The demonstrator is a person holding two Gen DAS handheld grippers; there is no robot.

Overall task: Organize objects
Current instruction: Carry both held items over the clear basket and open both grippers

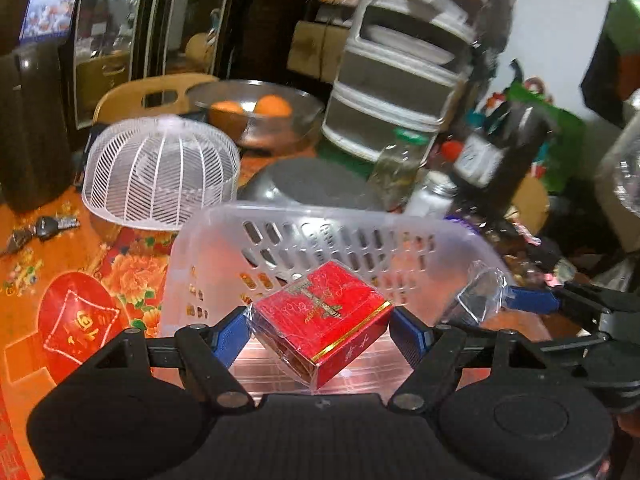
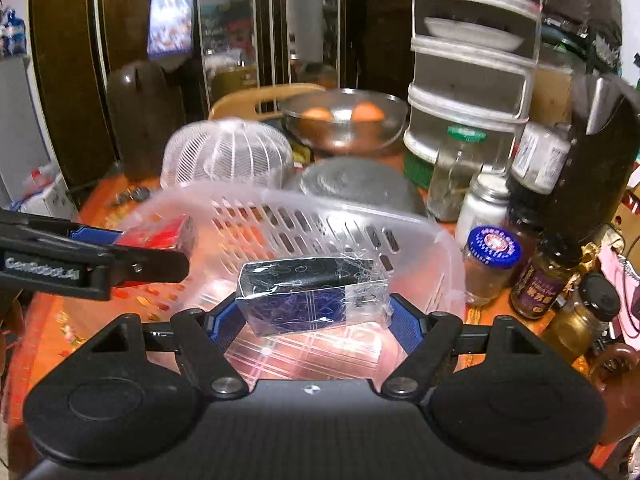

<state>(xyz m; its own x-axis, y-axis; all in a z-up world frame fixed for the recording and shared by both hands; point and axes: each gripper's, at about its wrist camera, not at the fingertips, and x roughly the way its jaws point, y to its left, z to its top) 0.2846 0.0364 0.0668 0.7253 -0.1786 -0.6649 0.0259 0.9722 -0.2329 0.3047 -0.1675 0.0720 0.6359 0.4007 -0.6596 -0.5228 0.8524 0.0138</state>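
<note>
My left gripper (image 1: 320, 330) is shut on a red box (image 1: 322, 318) wrapped in clear film and holds it tilted over the clear plastic basket (image 1: 340, 220). My right gripper (image 2: 318, 318) is shut on a dark blue box (image 2: 308, 296) in clear film, also over the basket (image 2: 280, 204). The red box (image 2: 160, 234) and the left gripper's arm show at the left of the right wrist view. The right gripper's blue finger and its film-wrapped box (image 1: 480, 296) show at the right of the left wrist view.
Behind the basket stand a white mesh food cover (image 1: 160, 172), an upturned grey bowl (image 1: 312, 184), a metal bowl with two oranges (image 1: 256, 114) and a white tiered rack (image 1: 404, 64). Jars and spice bottles (image 2: 492, 264) crowd the right. Keys (image 1: 40, 230) lie at the left on the red floral cloth.
</note>
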